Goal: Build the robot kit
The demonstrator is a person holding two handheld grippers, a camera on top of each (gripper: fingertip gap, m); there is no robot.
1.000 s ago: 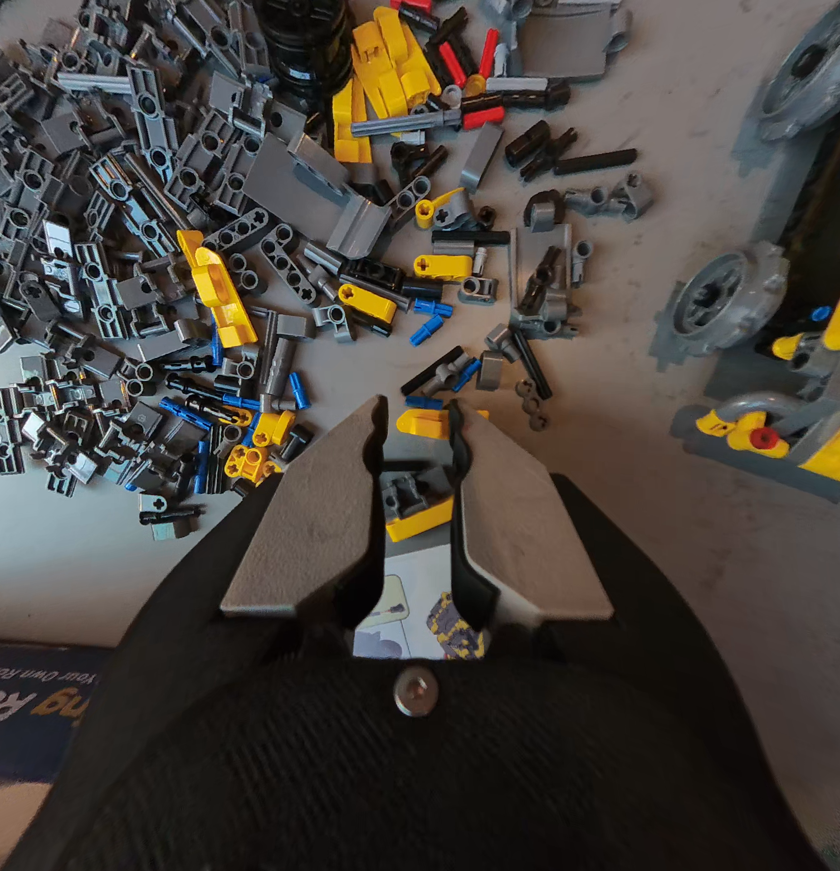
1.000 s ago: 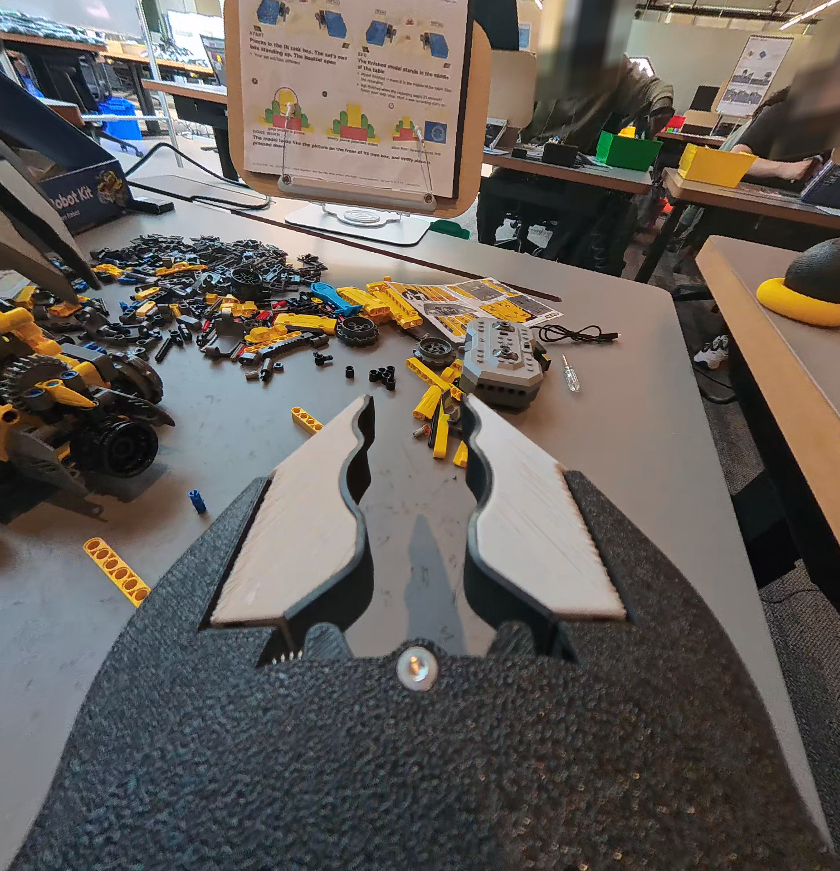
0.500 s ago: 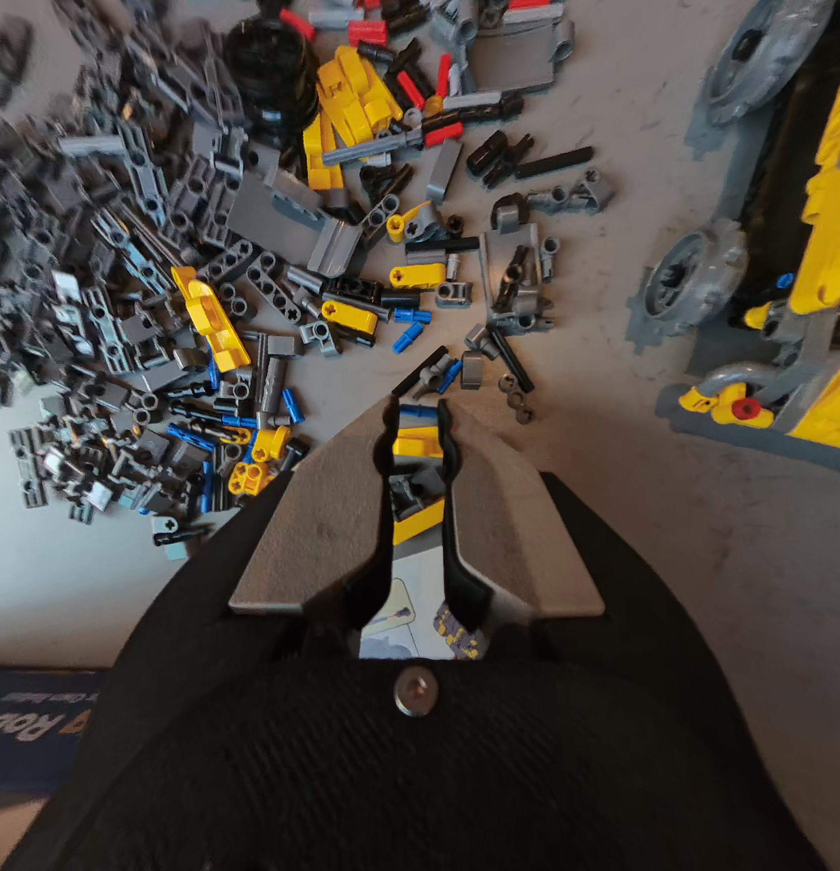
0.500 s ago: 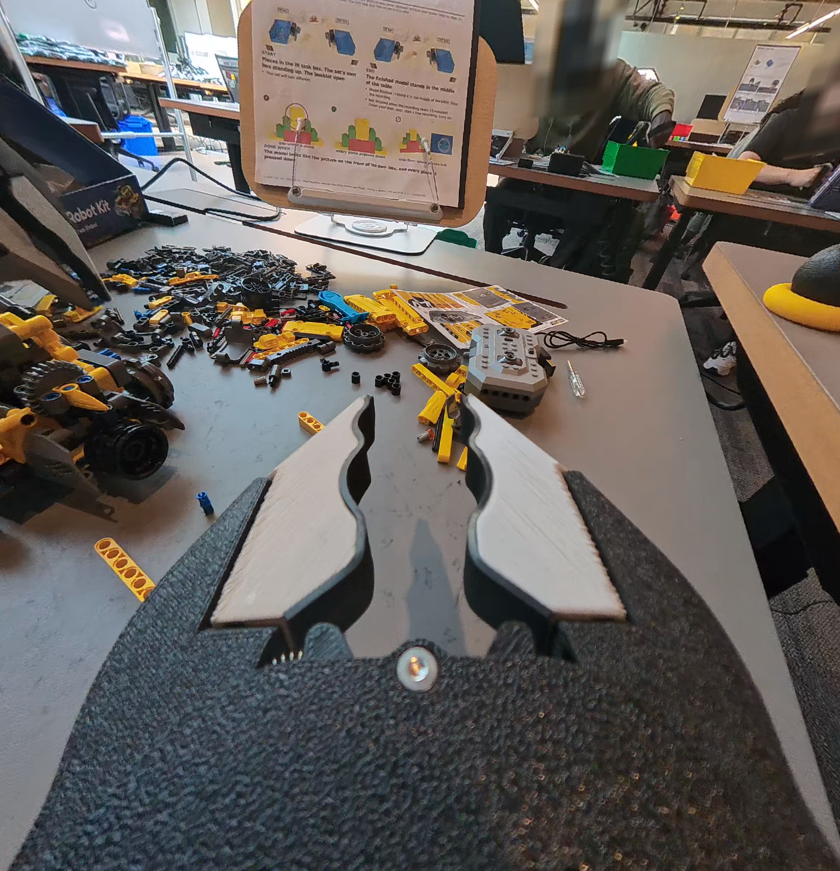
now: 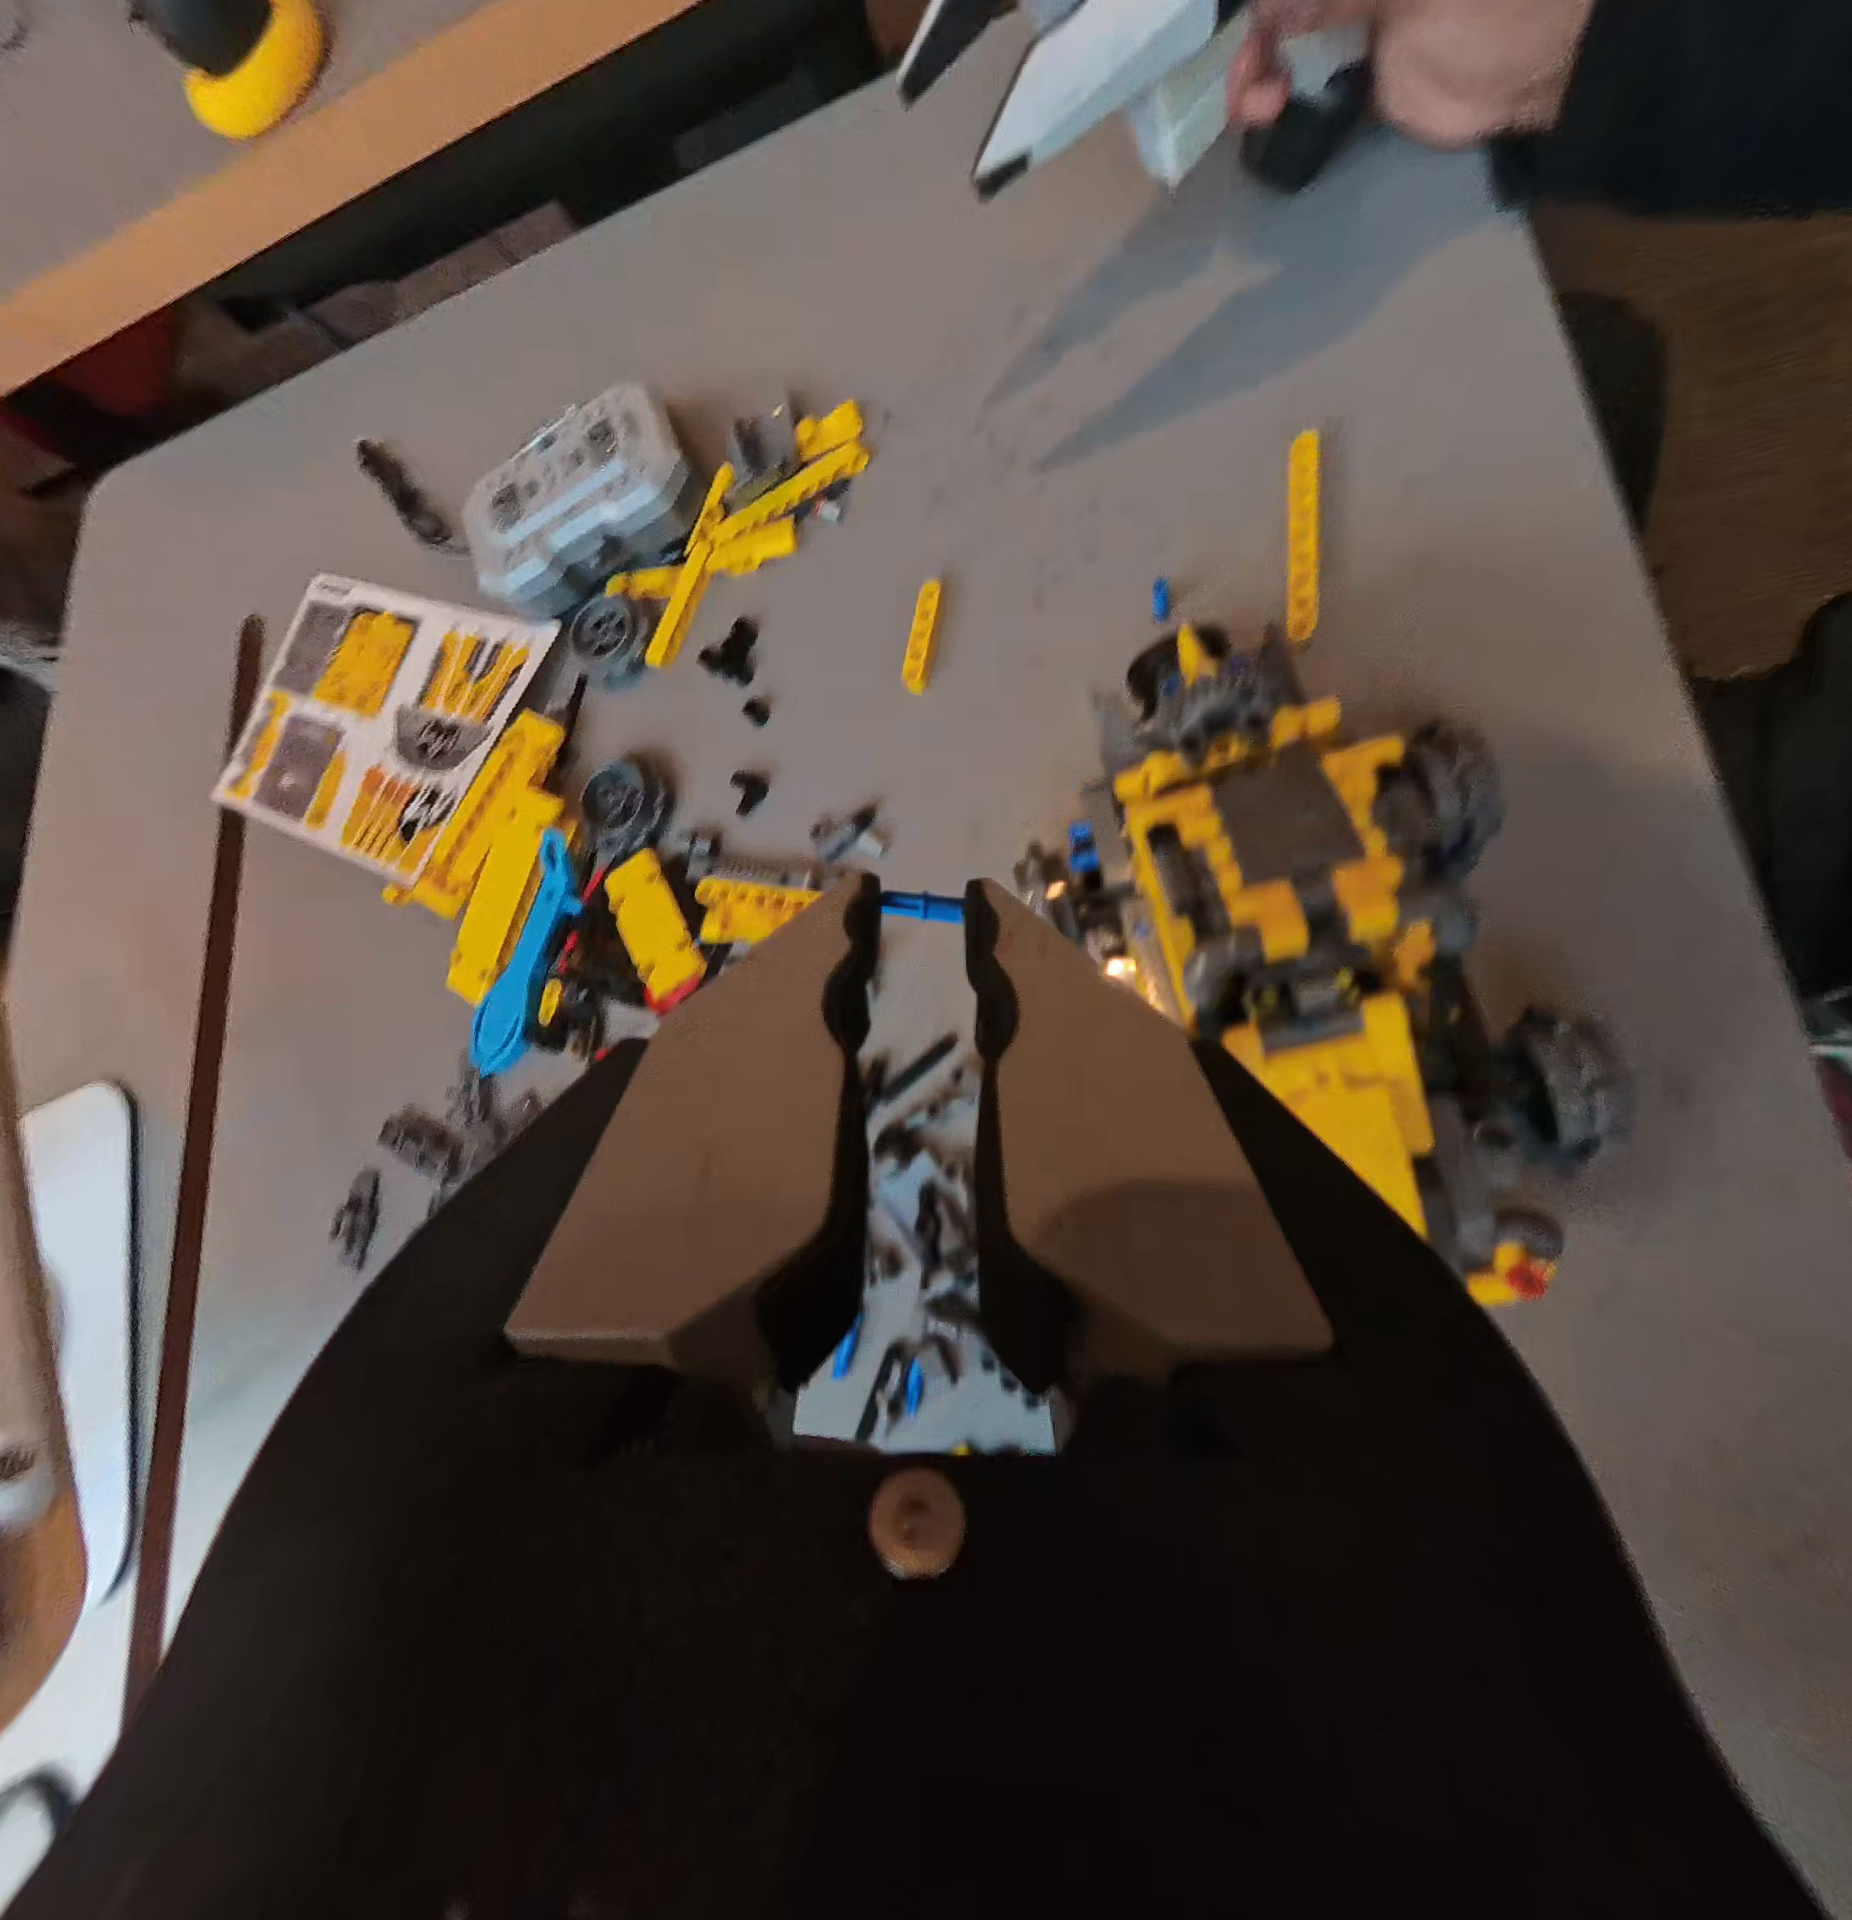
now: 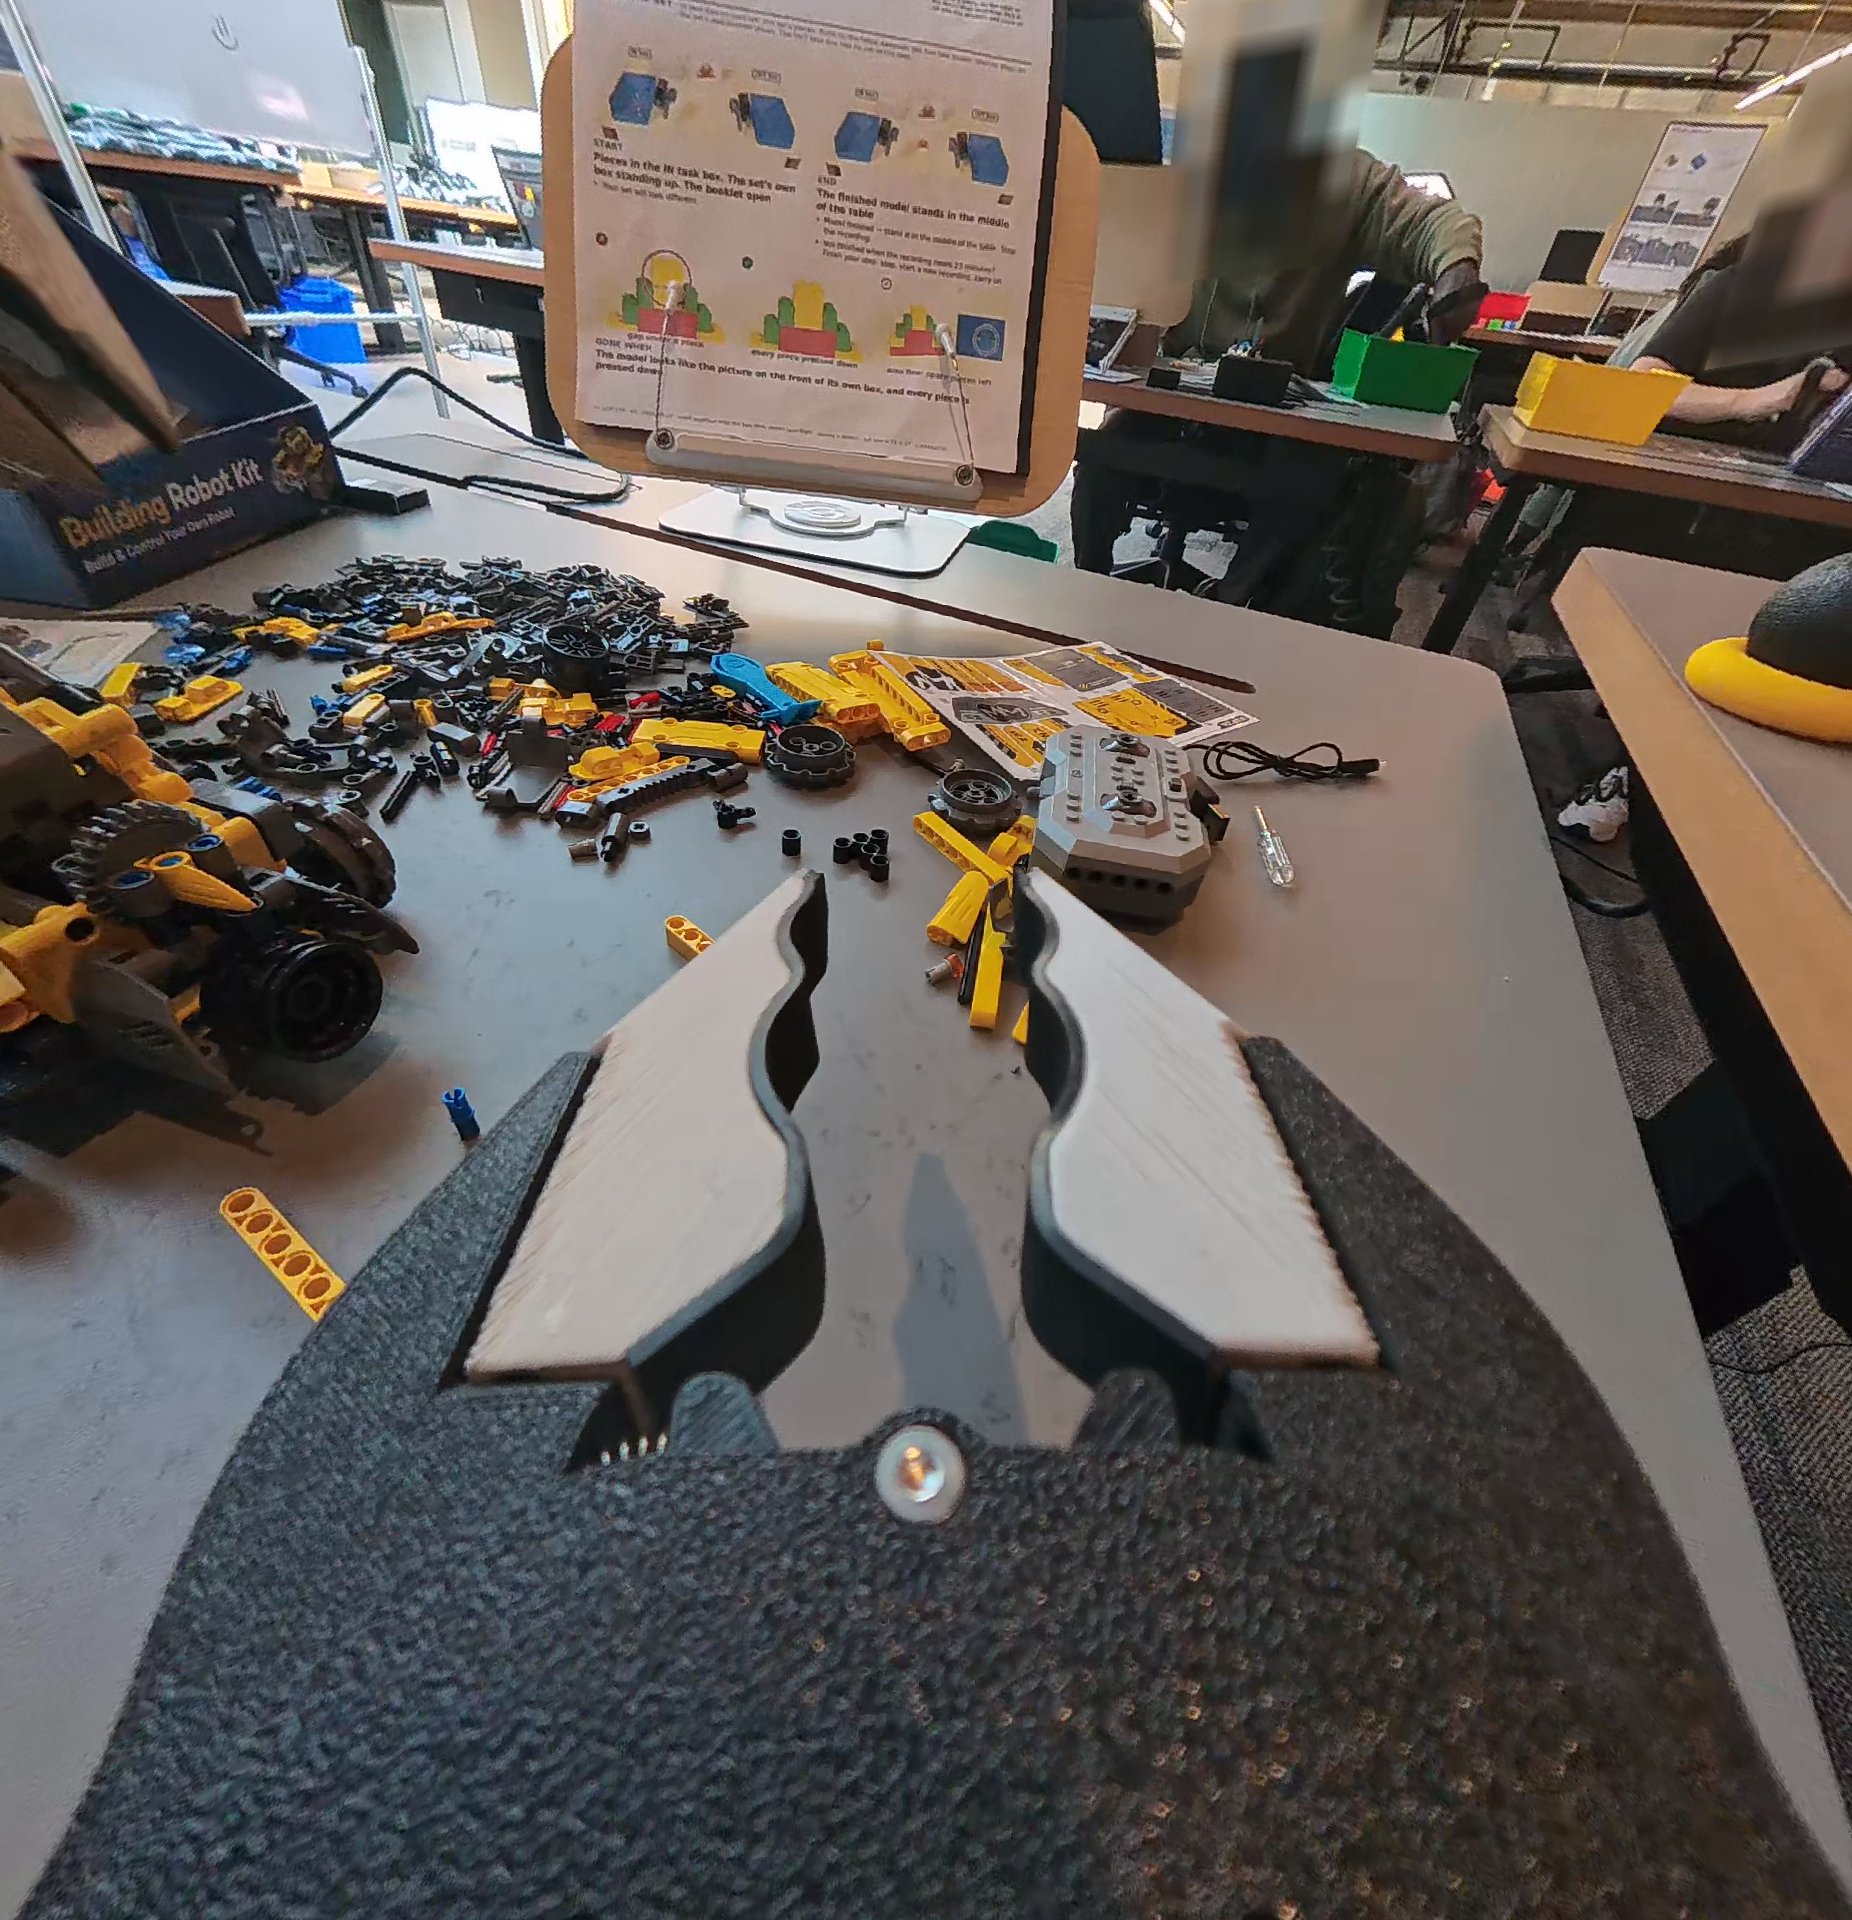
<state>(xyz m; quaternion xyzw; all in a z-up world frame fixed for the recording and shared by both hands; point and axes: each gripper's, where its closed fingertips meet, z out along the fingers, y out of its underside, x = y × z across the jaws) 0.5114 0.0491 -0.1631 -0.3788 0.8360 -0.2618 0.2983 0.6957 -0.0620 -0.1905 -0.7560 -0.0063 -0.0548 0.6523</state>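
Note:
My left gripper [image 5: 922,906] is shut on a small blue pin [image 5: 914,906], held crosswise between the fingertips high above the grey table [image 5: 1005,343]. Below it lie a pile of loose yellow, grey and black building parts [image 5: 631,935] and a half-built yellow and grey vehicle model [image 5: 1306,935]. The left wrist view is blurred. My right gripper [image 6: 917,894] is open and empty, low over the table, just short of some yellow beams [image 6: 969,904] and a grey battery box [image 6: 1119,810]. It also shows at the top of the left wrist view [image 5: 1067,83], in a hand [image 5: 1462,62].
The model [image 6: 122,904] stands left of my right gripper, the parts pile [image 6: 486,665] behind it. A sticker sheet [image 6: 1067,696], screwdriver [image 6: 1273,847], cable [image 6: 1286,764], loose yellow beam [image 6: 278,1247] and blue pin [image 6: 460,1110] lie about. A sheet stand [image 6: 818,239] and kit box [image 6: 163,488] stand at the back. People sit at far tables. The grippers' ends are close to 20 cm from one another.
My left gripper narrowed over the parts pile, shut on a blue pin, then rose and swung to look over the whole table. My right gripper has barely moved.

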